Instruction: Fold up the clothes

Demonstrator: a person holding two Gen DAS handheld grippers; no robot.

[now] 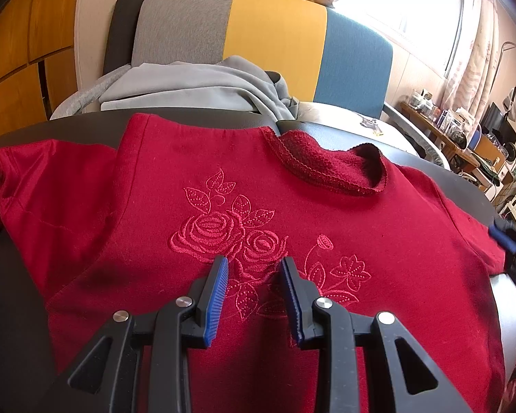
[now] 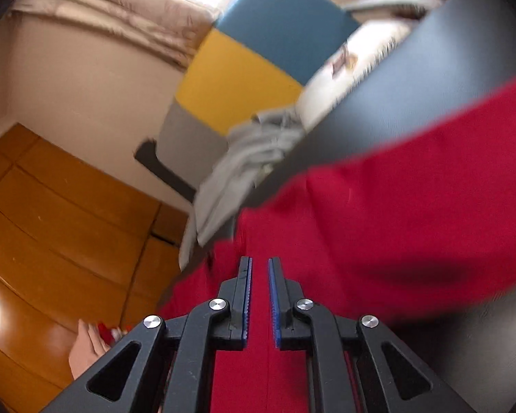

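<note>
A red sweater (image 1: 326, 227) with embroidered roses lies spread on a dark table (image 1: 196, 117), collar (image 1: 326, 168) at the far side. My left gripper (image 1: 254, 260) is open over the roses, with nothing between its blue pads. One sleeve (image 1: 34, 186) lies out to the left. At the sweater's right edge my right gripper (image 1: 505, 239) shows blurred. In its own blurred view the right gripper (image 2: 260, 260) has its jaws almost together, only a narrow slit between the pads, pinching red sweater cloth (image 2: 395, 213) that also spreads under it.
A grey garment (image 1: 196, 86) is heaped behind the table on a grey, yellow and blue sofa (image 1: 275, 34). Wooden cabinets (image 1: 17, 51) stand at the left, cluttered shelves (image 1: 464, 130) at the far right. A person's hand (image 2: 86, 351) shows at the lower left of the right wrist view.
</note>
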